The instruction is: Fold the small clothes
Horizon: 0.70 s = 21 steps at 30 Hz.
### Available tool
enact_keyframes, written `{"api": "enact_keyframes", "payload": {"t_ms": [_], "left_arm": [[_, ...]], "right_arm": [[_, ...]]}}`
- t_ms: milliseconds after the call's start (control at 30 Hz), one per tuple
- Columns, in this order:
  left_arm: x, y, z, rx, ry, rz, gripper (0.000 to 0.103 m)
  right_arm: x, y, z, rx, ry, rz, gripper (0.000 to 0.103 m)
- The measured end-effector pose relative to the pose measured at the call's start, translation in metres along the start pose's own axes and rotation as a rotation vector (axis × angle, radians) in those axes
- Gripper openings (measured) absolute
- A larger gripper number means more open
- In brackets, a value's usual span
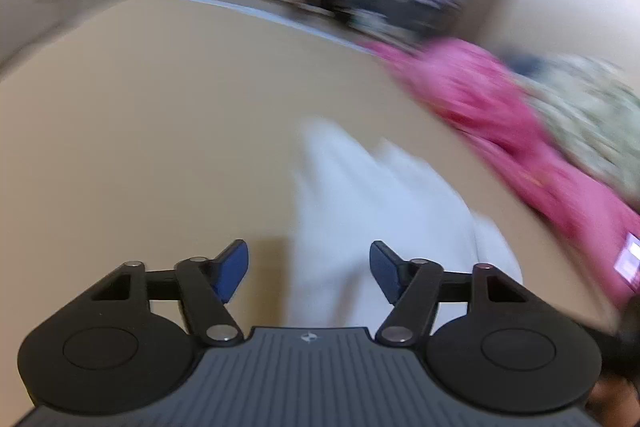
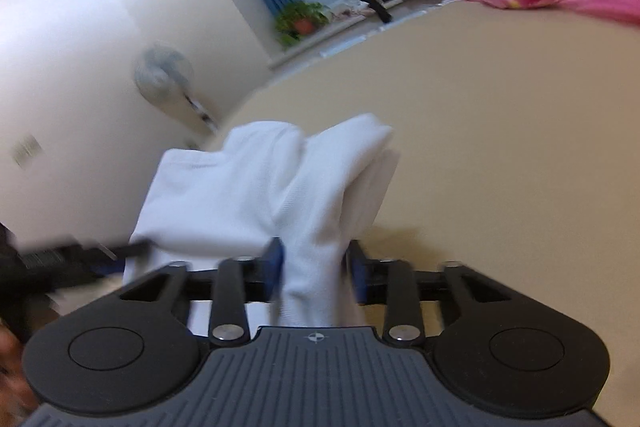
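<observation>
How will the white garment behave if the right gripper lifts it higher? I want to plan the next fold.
Probably floppy: the white garment bunches and sags around the right gripper, whose fingers pinch a fold of it. Likely light, since a narrow pinch holds it. It may swing or unfold, so the open left gripper could steady the loose side.

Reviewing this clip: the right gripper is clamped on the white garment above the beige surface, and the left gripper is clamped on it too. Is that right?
Not quite. The left gripper is open: in the left wrist view its jaws stand wide apart and grip nothing, with the white garment in front of them. The right gripper is indeed clamped on the white garment above the beige surface, as the right wrist view shows.
</observation>
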<state>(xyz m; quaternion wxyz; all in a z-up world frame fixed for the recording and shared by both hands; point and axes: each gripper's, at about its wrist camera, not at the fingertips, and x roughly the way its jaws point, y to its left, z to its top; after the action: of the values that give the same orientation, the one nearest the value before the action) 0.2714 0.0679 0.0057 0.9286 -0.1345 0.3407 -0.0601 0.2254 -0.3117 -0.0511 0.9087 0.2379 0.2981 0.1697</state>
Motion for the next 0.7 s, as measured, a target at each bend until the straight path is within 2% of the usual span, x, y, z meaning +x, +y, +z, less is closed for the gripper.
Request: {"api": "enact_keyframes", "payload": {"t_ms": [33, 100, 200, 300, 367, 433, 467, 500, 567, 600, 633, 700], "left_arm": [[-0.009, 0.01, 0.002, -0.034, -0.005, 0.019, 0.071], [-0.028, 0.021, -0.004, -0.06, 0.032, -0.006, 0.071], [-0.043, 0.015, -0.026, -0.005, 0.072, 0.047, 0.071], [-0.028, 0.013, -0.06, -0.014, 0.139, 0.063, 0.071], [-0.004, 0.018, -0.077, -0.054, 0.259, 0.07, 0.062], [0.011, 0.021, -0.084, -0.096, 0.303, 0.027, 0.059], [0.021, 0.019, -0.09, -0.077, 0.339, 0.009, 0.055], [0.028, 0.018, -0.095, -0.053, 0.368, 0.015, 0.043], [0.031, 0.016, -0.104, -0.02, 0.375, 0.03, 0.033], [0.026, 0.013, -0.104, 0.007, 0.364, 0.017, 0.017], [0.018, 0.014, -0.102, -0.003, 0.348, 0.001, 0.015], [0.0, 0.023, -0.101, -0.082, 0.334, -0.075, 0.014]], "right_arm": [[0.001, -0.002, -0.002, 0.005, 0.022, -0.058, 0.061], [0.008, -0.008, -0.005, 0.053, 0.059, -0.107, 0.061], [0.003, -0.008, -0.007, 0.091, 0.073, -0.083, 0.061], [0.005, 0.0, -0.01, 0.091, 0.128, -0.028, 0.061], [0.015, 0.003, -0.018, 0.114, 0.204, -0.017, 0.061], [0.023, 0.004, -0.031, 0.125, 0.268, -0.044, 0.061], [0.026, -0.001, -0.036, 0.119, 0.294, -0.066, 0.061], [0.03, -0.004, -0.04, 0.112, 0.315, -0.088, 0.059], [0.036, -0.006, -0.047, 0.12, 0.337, -0.085, 0.042], [0.037, -0.008, -0.047, 0.129, 0.346, -0.064, 0.018], [0.035, -0.01, -0.045, 0.137, 0.337, -0.047, 0.013], [0.025, -0.013, -0.033, 0.189, 0.279, -0.014, 0.012]]}}
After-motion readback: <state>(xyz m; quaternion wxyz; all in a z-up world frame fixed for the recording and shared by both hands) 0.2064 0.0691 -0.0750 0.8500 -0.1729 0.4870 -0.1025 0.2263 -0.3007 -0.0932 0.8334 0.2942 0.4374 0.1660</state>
